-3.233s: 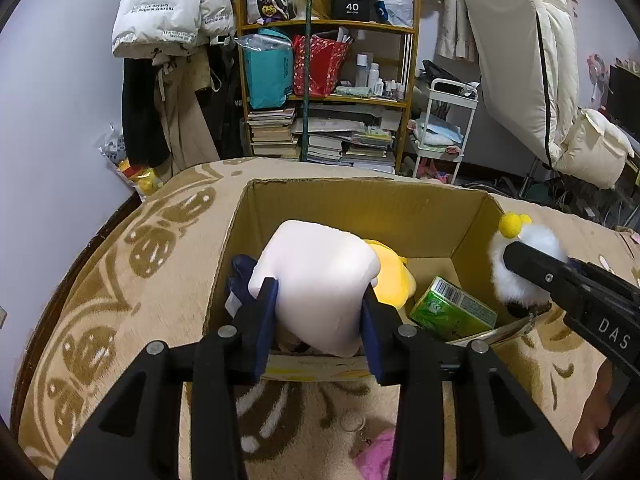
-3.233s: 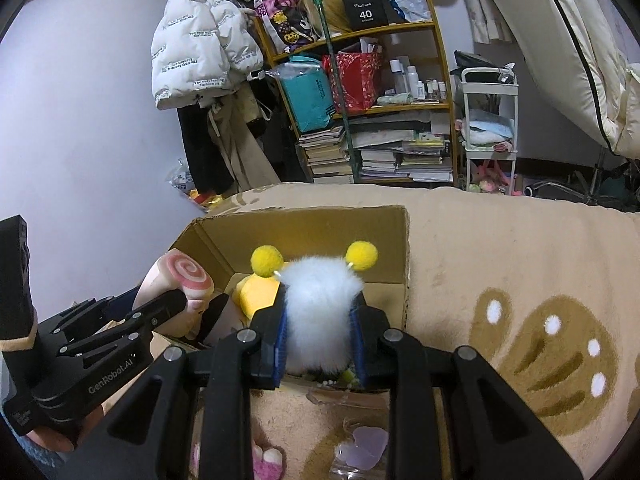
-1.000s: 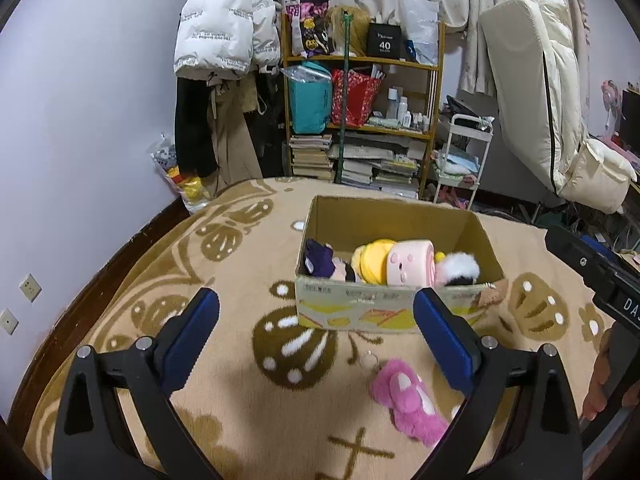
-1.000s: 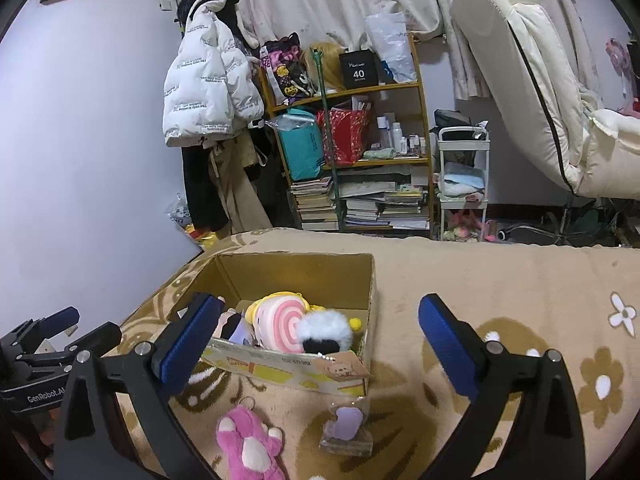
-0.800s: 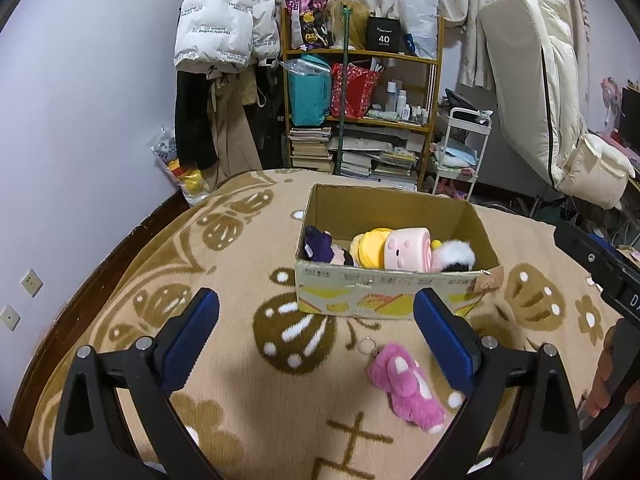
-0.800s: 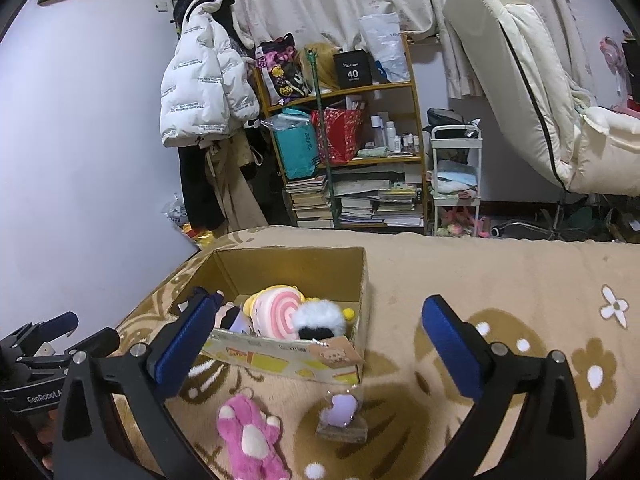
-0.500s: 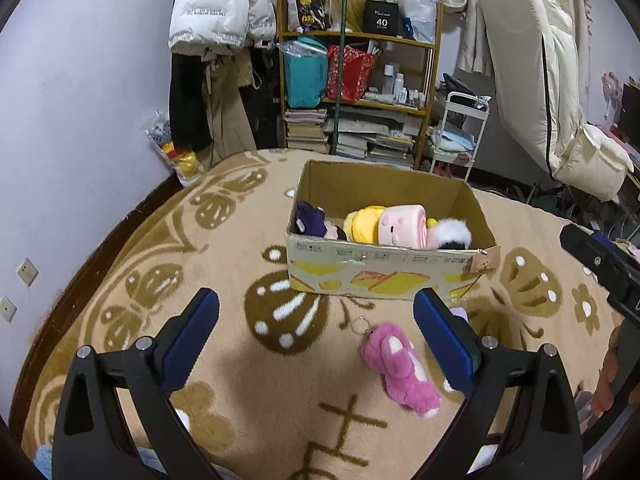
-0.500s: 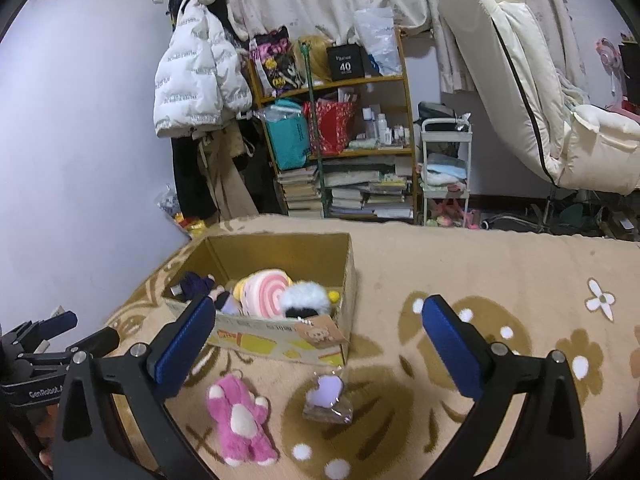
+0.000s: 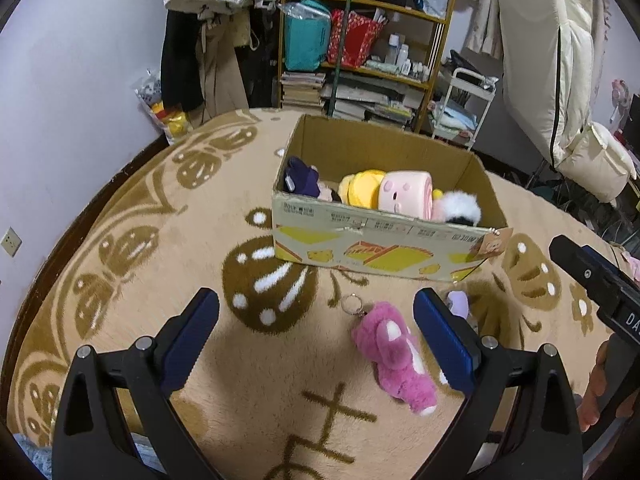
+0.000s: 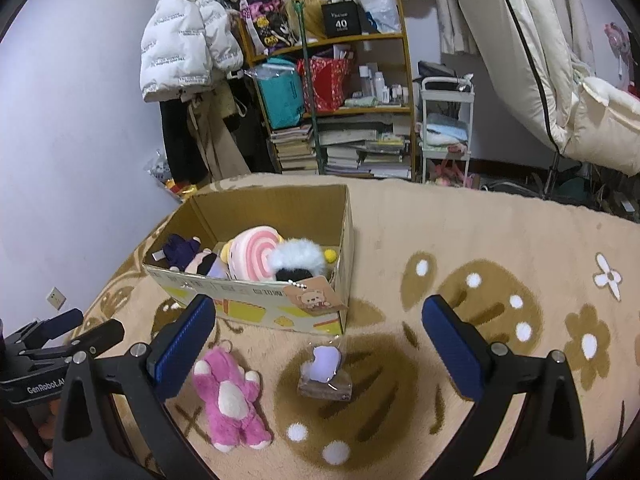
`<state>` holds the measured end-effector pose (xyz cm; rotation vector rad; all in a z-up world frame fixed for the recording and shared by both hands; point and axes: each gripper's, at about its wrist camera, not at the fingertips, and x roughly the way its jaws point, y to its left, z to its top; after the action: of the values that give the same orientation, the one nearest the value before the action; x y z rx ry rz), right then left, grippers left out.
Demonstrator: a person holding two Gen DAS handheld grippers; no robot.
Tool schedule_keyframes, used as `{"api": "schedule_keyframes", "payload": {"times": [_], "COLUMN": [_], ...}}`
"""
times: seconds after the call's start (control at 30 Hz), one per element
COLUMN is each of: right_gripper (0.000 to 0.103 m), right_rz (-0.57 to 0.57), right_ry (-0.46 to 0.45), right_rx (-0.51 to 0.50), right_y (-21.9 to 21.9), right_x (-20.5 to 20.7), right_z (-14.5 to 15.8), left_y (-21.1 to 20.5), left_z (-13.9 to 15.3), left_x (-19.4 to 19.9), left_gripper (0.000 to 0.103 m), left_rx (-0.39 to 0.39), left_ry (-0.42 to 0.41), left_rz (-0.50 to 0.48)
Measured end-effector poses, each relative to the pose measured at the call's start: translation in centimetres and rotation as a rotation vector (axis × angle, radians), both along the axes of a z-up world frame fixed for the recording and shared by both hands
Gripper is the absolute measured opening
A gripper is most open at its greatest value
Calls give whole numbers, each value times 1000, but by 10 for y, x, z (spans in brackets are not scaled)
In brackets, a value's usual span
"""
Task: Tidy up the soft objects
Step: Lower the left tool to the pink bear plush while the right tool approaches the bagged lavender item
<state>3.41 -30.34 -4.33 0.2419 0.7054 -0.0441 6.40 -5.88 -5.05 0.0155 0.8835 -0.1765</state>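
Note:
A cardboard box (image 9: 384,240) (image 10: 256,300) on the beige rug holds a pink roll-cake plush (image 9: 406,194) (image 10: 258,258), a yellow plush (image 9: 358,192), a white fluffy bee plush (image 9: 462,210) (image 10: 298,260) and a dark purple doll (image 9: 302,180) (image 10: 182,252). On the rug in front of the box lie a pink bear plush (image 9: 392,354) (image 10: 230,394) with a key ring and a small packaged purple plush (image 10: 326,368) (image 9: 458,304). My left gripper (image 9: 316,340) and right gripper (image 10: 318,346) both hover open and empty above the rug, short of the box.
A bookshelf (image 10: 340,92) stacked with books and bags, hanging coats (image 9: 208,40), a white trolley (image 10: 446,120) and a leaning mattress (image 9: 552,60) line the far wall. The dark rug border (image 9: 80,216) curves along the left. A hand (image 9: 600,392) shows at the right edge.
Both grippers let go of the roll-cake plush and bee plush, which now lie in the box, then opened wide and drew back and up from it, tilting down toward the rug.

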Motion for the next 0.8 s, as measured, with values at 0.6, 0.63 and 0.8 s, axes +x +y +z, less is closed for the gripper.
{"api": "schedule_keyframes", "payload": {"times": [0.6, 0.63, 0.8], "right_gripper": [103, 103, 103], "right_rz": [-18, -17, -4], "right_ry": [129, 137, 190], "right_rx": [67, 70, 71], "right_y": [-7, -7, -4], "right_x": [25, 27, 35], "right_z": [-32, -34, -45], "left_y": [-20, -22, -37], "left_z": [-38, -41, -55], "left_x": [16, 17, 18], "left_gripper": [97, 97, 97], "left_rx": [-45, -41, -4], "left_ry": [115, 119, 139], "left_rz": [-20, -22, -52]}}
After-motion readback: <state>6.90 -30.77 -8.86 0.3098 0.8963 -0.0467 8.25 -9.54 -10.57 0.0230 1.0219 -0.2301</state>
